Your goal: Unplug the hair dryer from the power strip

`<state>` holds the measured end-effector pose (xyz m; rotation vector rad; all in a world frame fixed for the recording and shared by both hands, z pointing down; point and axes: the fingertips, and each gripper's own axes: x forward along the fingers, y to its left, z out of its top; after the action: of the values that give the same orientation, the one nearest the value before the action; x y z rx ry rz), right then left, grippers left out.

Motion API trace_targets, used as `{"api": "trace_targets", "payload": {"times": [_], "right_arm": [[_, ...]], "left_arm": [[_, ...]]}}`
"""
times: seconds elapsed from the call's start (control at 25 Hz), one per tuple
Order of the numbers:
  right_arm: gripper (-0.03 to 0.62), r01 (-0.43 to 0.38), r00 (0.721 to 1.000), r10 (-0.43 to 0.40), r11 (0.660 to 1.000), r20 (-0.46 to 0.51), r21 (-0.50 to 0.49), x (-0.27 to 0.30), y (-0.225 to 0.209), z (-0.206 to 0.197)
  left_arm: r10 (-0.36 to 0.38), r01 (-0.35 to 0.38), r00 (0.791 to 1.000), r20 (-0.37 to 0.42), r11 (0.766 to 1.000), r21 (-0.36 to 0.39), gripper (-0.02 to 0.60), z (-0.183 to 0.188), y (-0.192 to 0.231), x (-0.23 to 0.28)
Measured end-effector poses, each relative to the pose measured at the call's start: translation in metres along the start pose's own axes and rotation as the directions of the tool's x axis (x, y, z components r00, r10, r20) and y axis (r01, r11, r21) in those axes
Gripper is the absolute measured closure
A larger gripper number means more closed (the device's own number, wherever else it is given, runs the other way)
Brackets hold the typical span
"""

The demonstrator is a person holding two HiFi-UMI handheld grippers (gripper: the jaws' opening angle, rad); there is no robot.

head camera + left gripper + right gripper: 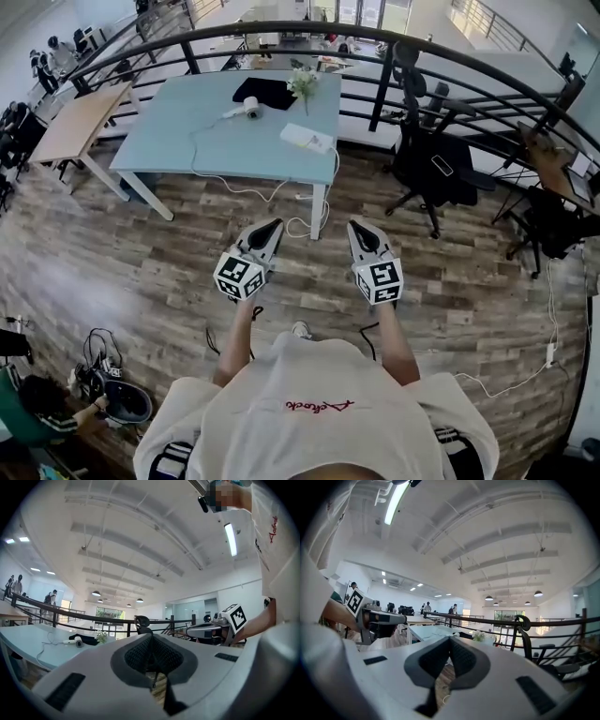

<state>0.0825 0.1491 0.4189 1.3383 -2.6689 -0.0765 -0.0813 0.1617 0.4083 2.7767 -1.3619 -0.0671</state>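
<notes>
While the hair dryer (249, 110) lies on its side far back on the pale blue table (187, 141), its white cord (194, 155) runs in a slack curve toward the near edge and drops below the tabletop. What looks like the power strip (307, 138), a flat white block, sits near the front right corner, though where the plug meets it is too small to tell. The left gripper (273, 226) and right gripper (356, 227) are held side by side at about waist height, pointing level at the table and well short of it. Both have their jaws pressed together with nothing between them, which fits a walk-up in which nothing is yet in reach. The wood floor (141, 253) between person and table is bare, so the straight line ahead is open. A black office chair (427, 164) stands off to the right, clear of that line, and the dark railing (375, 37) closes off the far side, so the near edge seems the natural place to work from.
</notes>
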Motion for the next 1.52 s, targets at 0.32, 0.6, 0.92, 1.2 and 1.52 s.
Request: {"api": "trace_targets", "payload": {"times": [0.32,0.6,0.92,1.2,1.52], "right_arm": [[0.576,0.030,1.000,-0.030,1.000,-0.003,0.001,0.053,0.008,0.004],[0.576,0.057,0.998,-0.057,0.998,-0.024,0.006,0.069,0.011,-0.005],[0.576,0.072,0.997,-0.072,0.997,-0.032,0.015,0.084,0.003,-0.013],[0.576,0.074,0.997,-0.072,0.997,-0.040,0.036,0.100,-0.013,-0.025],[0.576,0.060,0.998,-0.059,0.997,-0.036,0.043,0.139,-0.042,-0.030]], "left_arm": [[-0.012,0.012,1.000,0.001,1.000,-0.003,0.568,-0.001,0.060,0.002],[-0.046,0.045,0.999,-0.009,0.999,-0.014,0.568,-0.011,0.079,0.008],[-0.068,0.067,0.997,-0.021,0.997,-0.023,0.568,-0.021,0.091,0.025],[-0.073,0.072,0.997,-0.038,0.997,-0.031,0.568,-0.032,0.100,0.048],[-0.064,0.063,0.997,-0.047,0.998,-0.032,0.568,-0.036,0.126,0.087]]}}
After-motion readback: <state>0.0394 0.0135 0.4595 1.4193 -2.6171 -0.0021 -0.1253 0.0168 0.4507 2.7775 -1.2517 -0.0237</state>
